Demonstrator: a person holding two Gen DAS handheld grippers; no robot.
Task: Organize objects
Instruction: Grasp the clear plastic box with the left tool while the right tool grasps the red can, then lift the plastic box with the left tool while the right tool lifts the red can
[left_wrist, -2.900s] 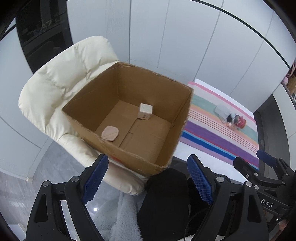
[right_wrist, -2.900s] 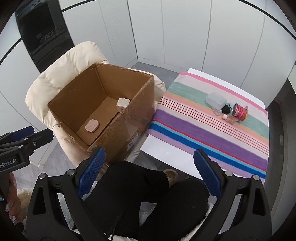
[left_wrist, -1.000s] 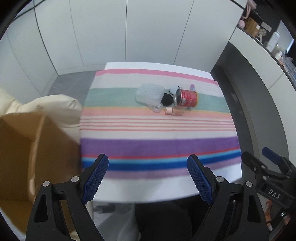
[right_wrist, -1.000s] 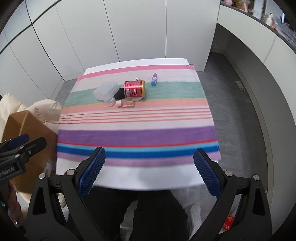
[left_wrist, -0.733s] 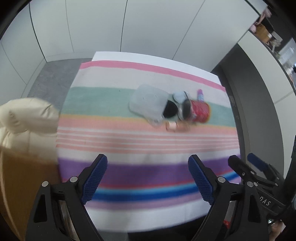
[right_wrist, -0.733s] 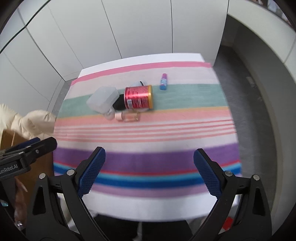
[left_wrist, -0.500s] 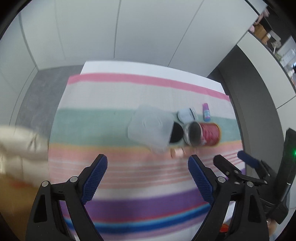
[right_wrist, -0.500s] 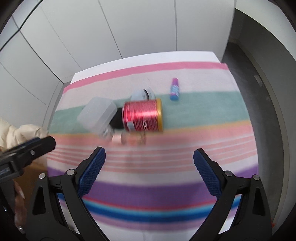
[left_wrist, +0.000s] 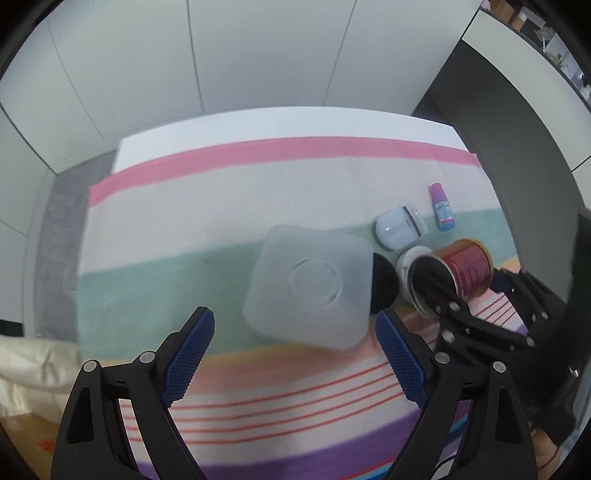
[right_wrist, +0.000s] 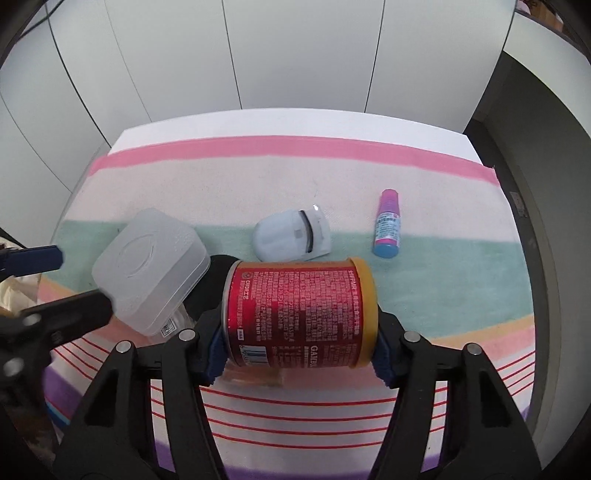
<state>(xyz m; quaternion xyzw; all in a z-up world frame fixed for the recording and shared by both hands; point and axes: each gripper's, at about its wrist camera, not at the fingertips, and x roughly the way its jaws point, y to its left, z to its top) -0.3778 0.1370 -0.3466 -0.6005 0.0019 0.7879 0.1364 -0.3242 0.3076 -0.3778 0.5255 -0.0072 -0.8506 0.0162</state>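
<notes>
A red can with a yellow rim lies on its side on the striped cloth. My right gripper has its blue pads against both ends of the can; the can also shows in the left wrist view. A frosted square plastic container lies upside down just ahead of my open left gripper, between its fingers but not touched. It shows left of the can in the right wrist view.
A pale blue and white gadget and a small pink and blue bottle lie behind the can. A black round object sits between container and can. A small clear bottle lies under the can. A cream chair cushion is at the left.
Both grippers have moved forward from the cardboard box to the objects on the table. The right gripper's fingers have closed in on the red can; the left now flanks the plastic container.
</notes>
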